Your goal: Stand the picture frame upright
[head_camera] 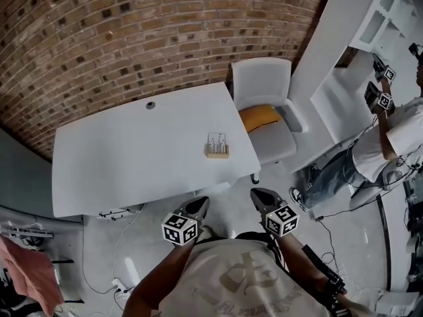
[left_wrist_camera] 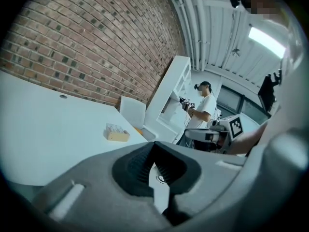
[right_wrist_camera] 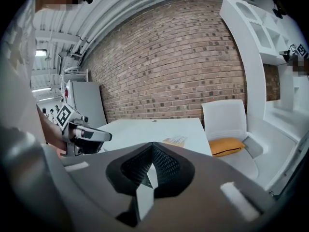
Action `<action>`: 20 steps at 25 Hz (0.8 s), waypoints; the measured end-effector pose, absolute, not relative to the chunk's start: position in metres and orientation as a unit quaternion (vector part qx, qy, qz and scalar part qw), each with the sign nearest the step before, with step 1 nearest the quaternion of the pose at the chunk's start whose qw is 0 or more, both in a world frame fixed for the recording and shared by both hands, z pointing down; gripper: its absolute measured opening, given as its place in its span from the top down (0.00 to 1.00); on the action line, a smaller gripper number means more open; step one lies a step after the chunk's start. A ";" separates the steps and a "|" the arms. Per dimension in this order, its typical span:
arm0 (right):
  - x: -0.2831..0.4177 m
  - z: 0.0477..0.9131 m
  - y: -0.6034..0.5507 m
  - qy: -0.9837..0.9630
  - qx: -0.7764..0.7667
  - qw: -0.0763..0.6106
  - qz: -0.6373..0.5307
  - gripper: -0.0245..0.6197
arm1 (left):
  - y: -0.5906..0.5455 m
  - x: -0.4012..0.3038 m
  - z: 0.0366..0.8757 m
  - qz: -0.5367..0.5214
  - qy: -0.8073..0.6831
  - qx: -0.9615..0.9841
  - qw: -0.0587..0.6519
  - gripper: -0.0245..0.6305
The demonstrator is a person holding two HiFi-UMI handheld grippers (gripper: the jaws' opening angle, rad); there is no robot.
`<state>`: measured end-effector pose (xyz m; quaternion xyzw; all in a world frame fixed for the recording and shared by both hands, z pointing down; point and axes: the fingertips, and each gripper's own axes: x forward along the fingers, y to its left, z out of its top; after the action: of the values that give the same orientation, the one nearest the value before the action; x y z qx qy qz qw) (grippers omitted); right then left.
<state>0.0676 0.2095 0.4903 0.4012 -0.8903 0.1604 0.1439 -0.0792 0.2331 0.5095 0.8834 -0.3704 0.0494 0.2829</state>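
Indoors, a picture frame point(head_camera: 217, 146) rests on white table point(head_camera: 132, 157) by brick wall point(head_camera: 132, 32).

I hold my left gripper point(head_camera: 200, 205) and my right gripper point(head_camera: 259, 197) out in front of my chest, side by side and a little apart, both tips pointing away from me and tilted slightly downward. The left gripper's point(left_wrist_camera: 154, 151) jaws are pressed together with nothing between the ribbed pads, and the right gripper's point(right_wrist_camera: 152, 151) jaws are closed and empty in the same way. Each gripper view catches the other tool alongside at about the same height: the right gripper point(left_wrist_camera: 192, 134) from the left one, the left gripper point(right_wrist_camera: 104, 137) from the right. My left forearm point(head_camera: 156, 276) and right forearm point(head_camera: 299, 264) are bent at the elbows, reaching forward from my sides.
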 end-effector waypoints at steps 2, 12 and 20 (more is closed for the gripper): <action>0.063 0.488 0.203 -0.889 0.403 0.151 0.155 0.95 | 0.228 -0.084 0.508 0.047 -0.368 0.885 0.281 0.96; 0.052 0.494 0.186 -0.885 0.407 0.151 0.169 0.95 | 0.219 -0.096 0.514 0.044 -0.362 0.879 0.306 0.96; 0.039 0.512 0.162 -0.888 0.392 0.153 0.183 0.95 | 0.201 -0.115 0.531 0.058 -0.380 0.865 0.323 0.96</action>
<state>0.0387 0.1619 0.5116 0.3921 -0.8884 0.1830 0.1532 -0.1152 0.2010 0.5308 0.8646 -0.3803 0.0576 0.3231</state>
